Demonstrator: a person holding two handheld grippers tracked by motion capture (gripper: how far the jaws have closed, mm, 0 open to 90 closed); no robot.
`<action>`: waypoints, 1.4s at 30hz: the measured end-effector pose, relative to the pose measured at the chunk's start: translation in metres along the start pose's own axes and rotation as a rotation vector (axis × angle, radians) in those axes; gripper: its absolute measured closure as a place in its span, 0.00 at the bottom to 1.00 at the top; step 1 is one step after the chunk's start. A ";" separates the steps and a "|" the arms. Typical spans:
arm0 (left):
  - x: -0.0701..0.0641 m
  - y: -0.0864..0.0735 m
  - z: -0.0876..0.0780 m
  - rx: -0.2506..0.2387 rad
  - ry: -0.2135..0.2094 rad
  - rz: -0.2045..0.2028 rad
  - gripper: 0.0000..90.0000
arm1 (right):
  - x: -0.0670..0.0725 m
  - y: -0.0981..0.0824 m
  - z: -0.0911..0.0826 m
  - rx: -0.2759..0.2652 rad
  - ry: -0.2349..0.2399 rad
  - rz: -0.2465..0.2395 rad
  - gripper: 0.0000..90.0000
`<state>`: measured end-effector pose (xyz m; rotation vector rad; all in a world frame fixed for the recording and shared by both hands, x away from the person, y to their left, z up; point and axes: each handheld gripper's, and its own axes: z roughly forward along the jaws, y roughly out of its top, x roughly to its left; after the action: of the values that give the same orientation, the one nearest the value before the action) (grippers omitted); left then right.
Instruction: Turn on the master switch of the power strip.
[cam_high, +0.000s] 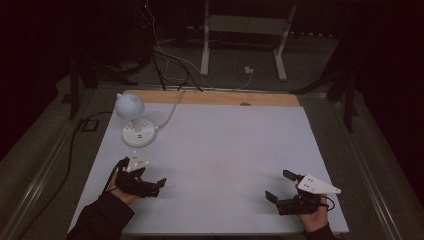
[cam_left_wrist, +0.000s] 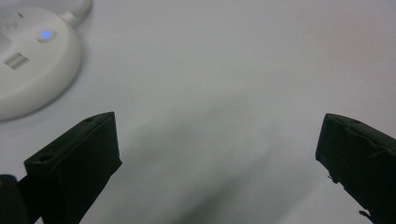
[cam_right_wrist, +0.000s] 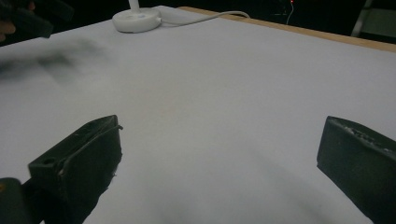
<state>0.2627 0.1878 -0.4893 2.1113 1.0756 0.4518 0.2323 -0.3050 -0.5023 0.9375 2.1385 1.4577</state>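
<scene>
Resting low at the near edge of the table, both grippers are spread wide with nothing between their fingers. Left gripper sits at about 8 o'clock on the white sheet, held by the person's left hand coming out of a dark sleeve; fingers aim toward 3 o'clock. Right gripper sits at about 4 o'clock, gripped by the right hand, grey three-cornered plate on top, fingers aimed toward 9 o'clock. In the left gripper view the black fingers stand far apart over bare white sheet; same in the right gripper view, fingers released and well apart.

Farther out, at about 10 o'clock, a small white desk lamp stands on a round base, just beyond the left gripper, not touching it. Base shows a small blue light in the left gripper view. White cord runs from the base toward 12 o'clock, over the wooden far edge. Dark floor with cables and a metal frame beyond.
</scene>
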 end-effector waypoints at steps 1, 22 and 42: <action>-0.001 -0.002 0.000 0.000 -0.009 0.000 0.00 | 0.000 0.000 0.000 0.001 0.000 -0.001 0.00; -0.022 -0.041 -0.009 0.006 -0.023 0.051 0.00 | 0.001 0.000 0.001 0.008 0.007 -0.004 0.00; -0.015 -0.051 -0.008 -0.039 0.026 0.058 0.00 | 0.000 -0.001 0.002 0.015 0.015 -0.007 0.00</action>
<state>0.2213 0.1994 -0.5211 2.1122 1.0136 0.5250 0.2335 -0.3035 -0.5037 0.9255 2.1644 1.4520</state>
